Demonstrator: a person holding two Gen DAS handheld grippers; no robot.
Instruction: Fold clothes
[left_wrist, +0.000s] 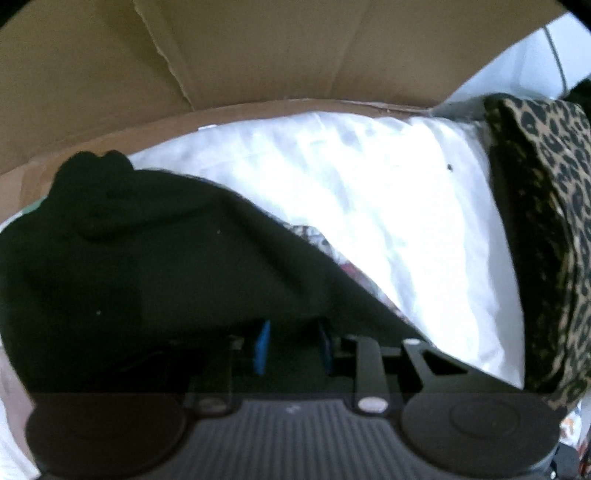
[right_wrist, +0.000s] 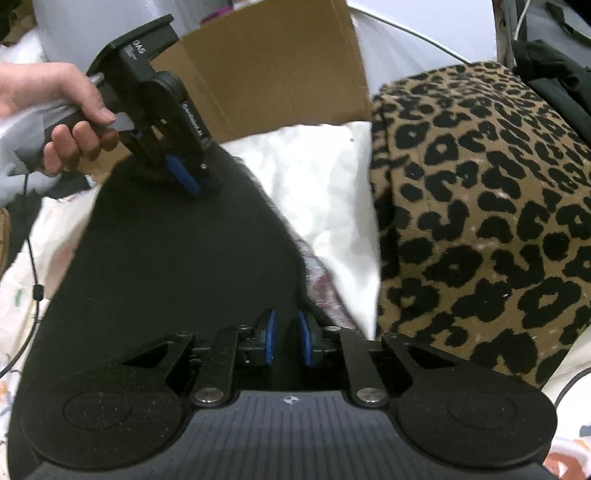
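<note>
A black garment (right_wrist: 177, 258) stretches between both grippers over a white garment (right_wrist: 325, 192) lying on the bed. In the right wrist view my right gripper (right_wrist: 288, 341) is shut on the near edge of the black cloth, which fills the narrow gap between its blue pads. My left gripper (right_wrist: 186, 177), held by a hand (right_wrist: 70, 110), pinches the far edge of the same cloth. In the left wrist view the black garment (left_wrist: 155, 266) drapes over the left gripper (left_wrist: 293, 347) and hides its fingertips.
A leopard-print fabric (right_wrist: 480, 221) lies folded on the right, beside the white garment. An open cardboard box (left_wrist: 258, 51) stands behind the clothes. A thin black cable (right_wrist: 33, 266) hangs at the left, and patterned bedding (right_wrist: 22, 280) lies underneath.
</note>
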